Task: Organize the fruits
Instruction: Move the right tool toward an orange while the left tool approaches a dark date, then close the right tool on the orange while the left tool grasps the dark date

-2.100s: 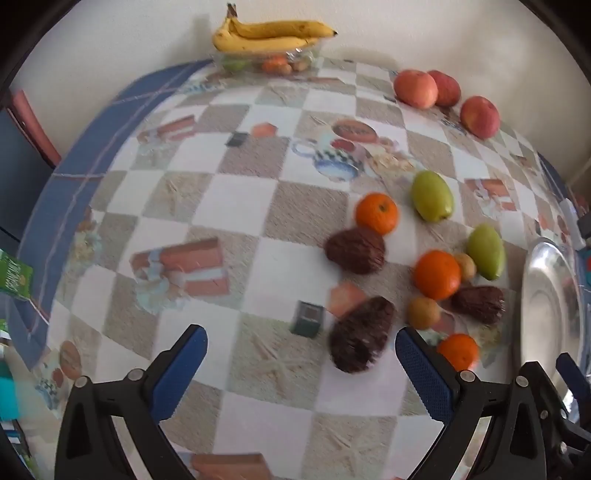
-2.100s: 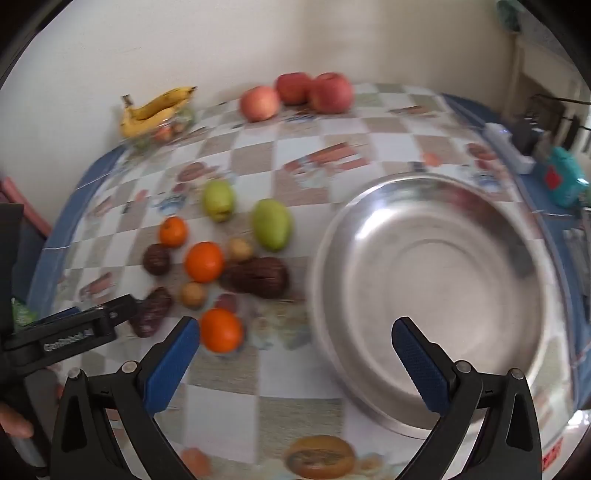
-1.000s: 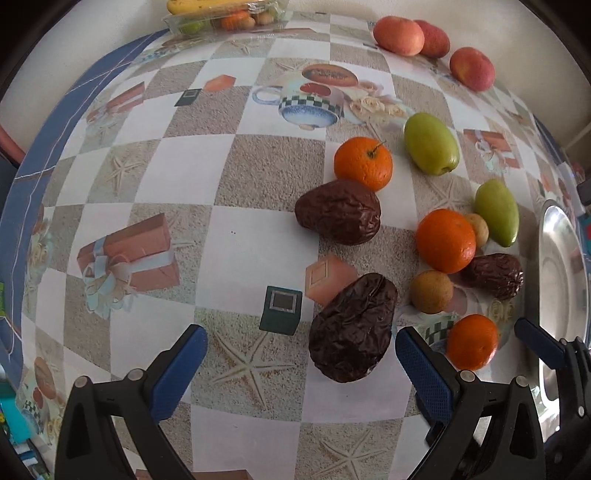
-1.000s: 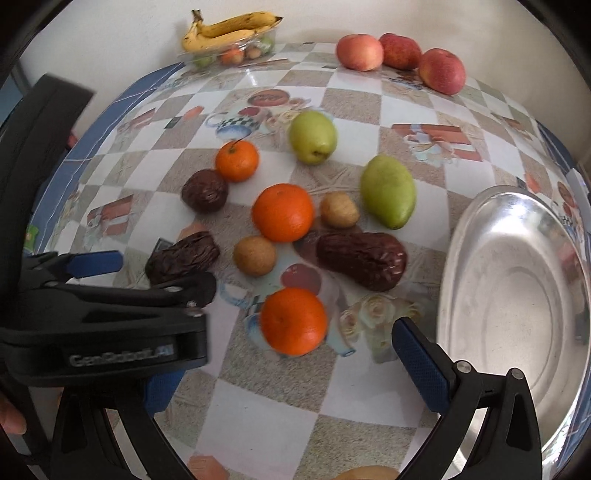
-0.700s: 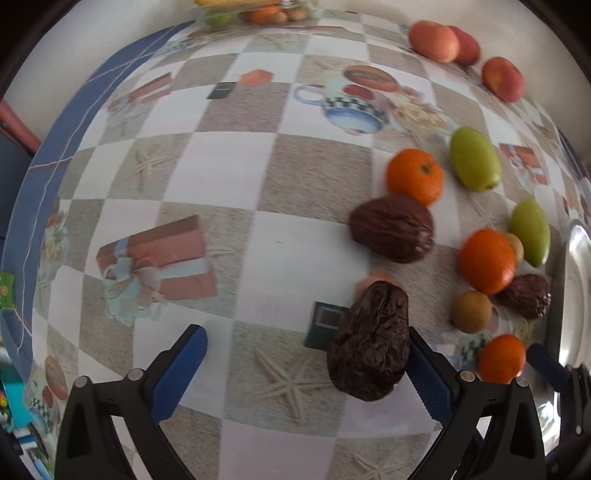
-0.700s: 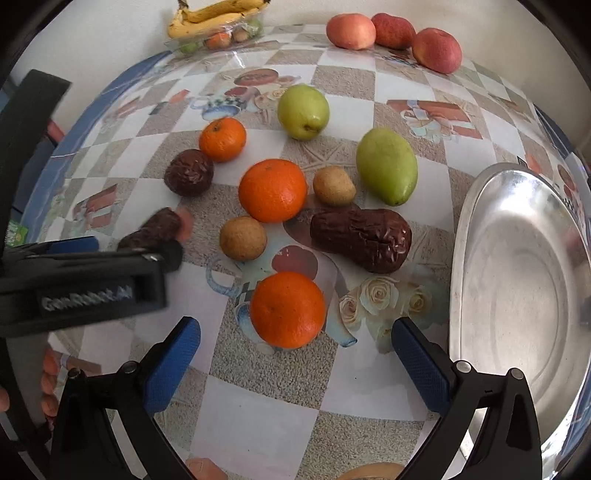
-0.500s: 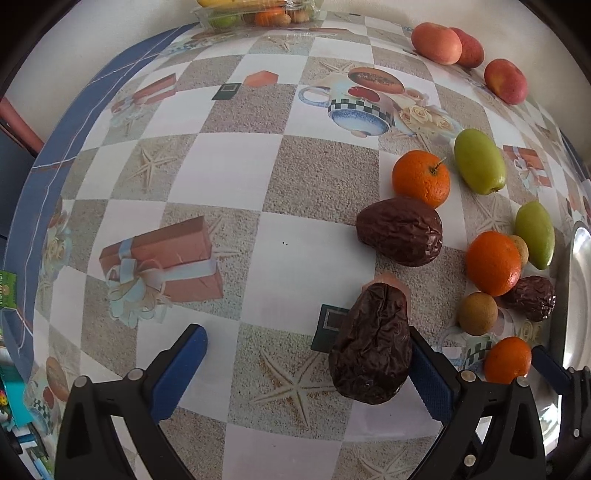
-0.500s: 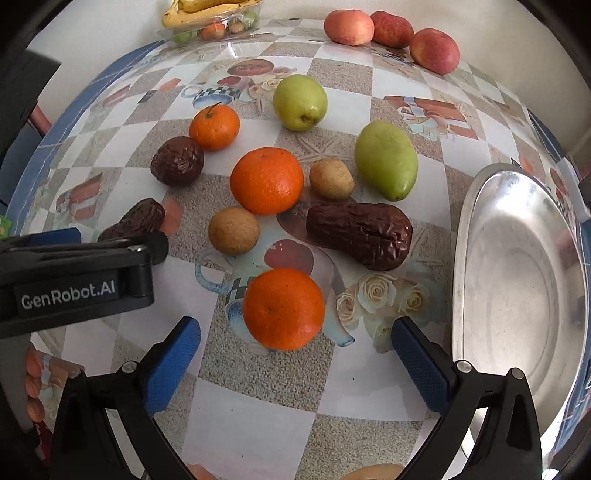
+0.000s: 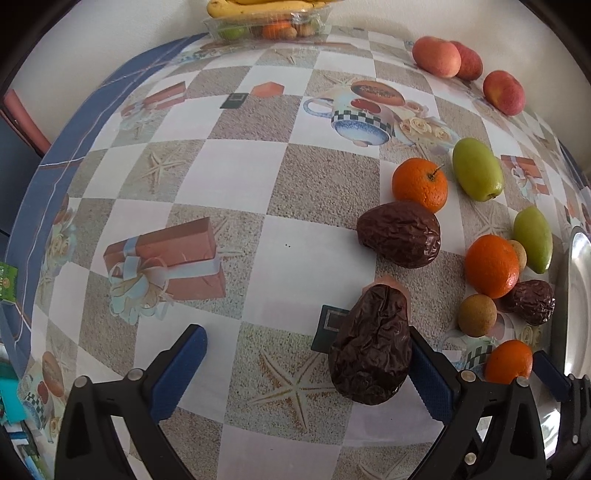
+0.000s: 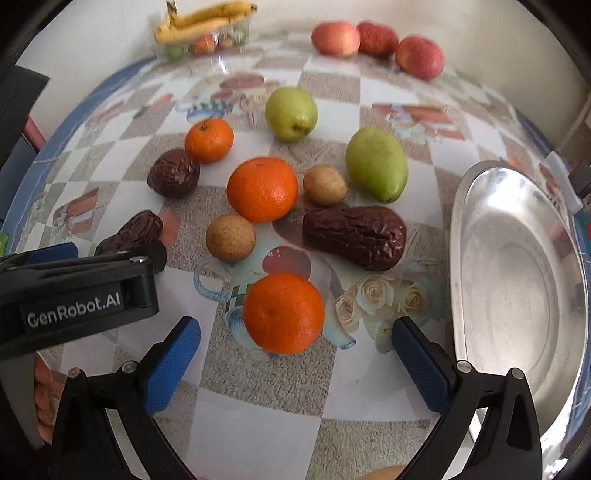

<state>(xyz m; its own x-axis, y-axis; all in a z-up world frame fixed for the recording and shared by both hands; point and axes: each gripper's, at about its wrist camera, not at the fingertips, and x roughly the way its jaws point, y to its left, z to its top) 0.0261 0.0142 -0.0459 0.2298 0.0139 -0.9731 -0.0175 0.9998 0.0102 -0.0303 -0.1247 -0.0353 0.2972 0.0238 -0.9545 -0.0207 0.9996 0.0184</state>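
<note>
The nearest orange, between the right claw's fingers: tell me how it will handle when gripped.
The orange looks round, so it may roll if nudged. Its dimpled peel probably grips well. The right claw is open, so it sits free.

The bench (image 9: 236, 177) wears a checkered cloth printed with gift boxes, cups and starfish. On it lie three oranges (image 10: 262, 188), three wrinkled brown dates (image 10: 354, 242), two small tan round fruits (image 10: 230, 237) and two green fruits (image 10: 376, 164), clustered close together. A steel bowl (image 10: 517, 266) sits to their right. Three red apples (image 10: 376, 38) line the far edge, near a clear tray of bananas (image 10: 203, 26).
</note>
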